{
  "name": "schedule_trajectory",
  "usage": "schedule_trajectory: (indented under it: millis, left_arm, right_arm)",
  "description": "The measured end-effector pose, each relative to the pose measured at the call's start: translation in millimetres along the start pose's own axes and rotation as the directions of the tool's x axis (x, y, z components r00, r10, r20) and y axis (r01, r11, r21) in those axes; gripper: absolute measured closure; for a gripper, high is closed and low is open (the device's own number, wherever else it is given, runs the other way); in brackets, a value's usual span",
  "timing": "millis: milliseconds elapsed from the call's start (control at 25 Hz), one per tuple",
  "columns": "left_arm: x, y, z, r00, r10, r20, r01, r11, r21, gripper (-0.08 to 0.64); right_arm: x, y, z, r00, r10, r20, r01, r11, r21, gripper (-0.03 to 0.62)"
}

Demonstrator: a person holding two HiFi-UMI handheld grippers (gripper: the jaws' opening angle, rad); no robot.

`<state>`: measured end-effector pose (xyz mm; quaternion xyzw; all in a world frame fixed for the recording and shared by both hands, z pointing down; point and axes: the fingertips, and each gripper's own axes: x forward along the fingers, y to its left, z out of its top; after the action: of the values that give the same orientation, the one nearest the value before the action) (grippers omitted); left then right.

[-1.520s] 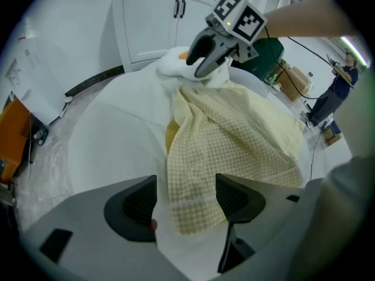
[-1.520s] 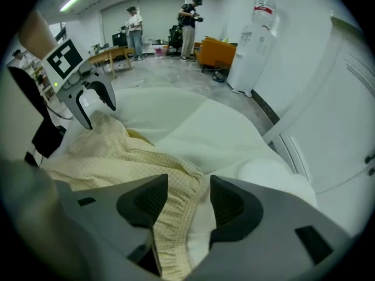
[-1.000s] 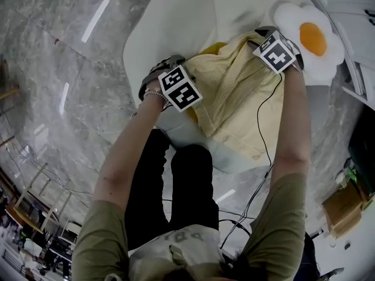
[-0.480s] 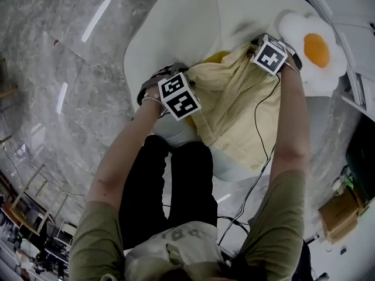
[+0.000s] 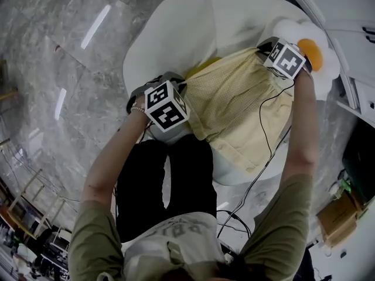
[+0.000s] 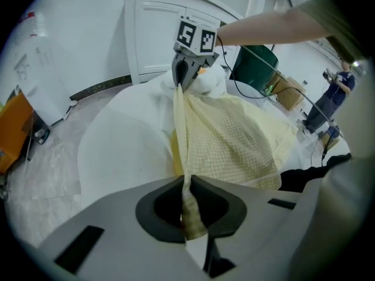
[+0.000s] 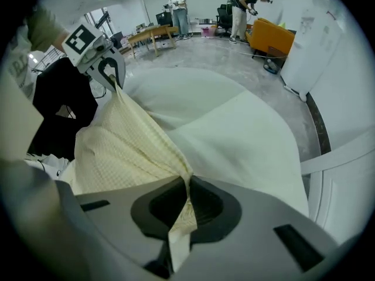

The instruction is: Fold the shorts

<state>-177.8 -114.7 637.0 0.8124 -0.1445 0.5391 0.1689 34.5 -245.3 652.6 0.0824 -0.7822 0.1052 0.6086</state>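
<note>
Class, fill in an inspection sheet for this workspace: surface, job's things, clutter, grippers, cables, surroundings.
Surface: white cushion, rounded, bare on its far side.
Job's things: yellow shorts, one edge stretched between the two grippers, the rest draped over the cushion.
Clutter: egg pillow beside the right gripper.
Grippers: left gripper shut on the shorts; right gripper shut on the shorts.
Cables: black cable runs from the right gripper across the shorts toward the floor.
Surroundings: marble floor; cardboard box; white cabinet; people far off.
</note>
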Motion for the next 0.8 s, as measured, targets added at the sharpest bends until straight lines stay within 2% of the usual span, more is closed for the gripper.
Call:
schedule_trajectory:
  millis: [160,320,560,800]
  left_arm:
    - [-21.3,11.7,5.5,0.999,0.004,0.042,0.000,0.996,-0.091,0.526]
    - [-49.0,7.5,9.0,0.999,0.013,0.049,-0.006,0.991,-0.131,0.526]
    - [-85.7,-53.5,25.9,0.999,-0.017,0.031,0.021,0.991,-0.131,0.526]
    - [-105.0,-134.0,54.3,0.997,-0.052,0.051,0.059,0.986,-0.156,0.526]
  right_arm:
    - [-5.4,-1.2,5.6,0.999,-0.034,0.015,0.035,0.999,-0.021,0.560]
    - [-19.3,4.5,15.9,0.994,-0.096,0.056,0.098,0.994,-0.046,0.560]
    - [-63.9,30.8,10.3,0.977,-0.195,0.081,0.204,0.971,-0.127,0.560]
    - [-108.6,63.3,-25.7,0.958,-0.282,0.057,0.288,0.940,-0.183,0.560]
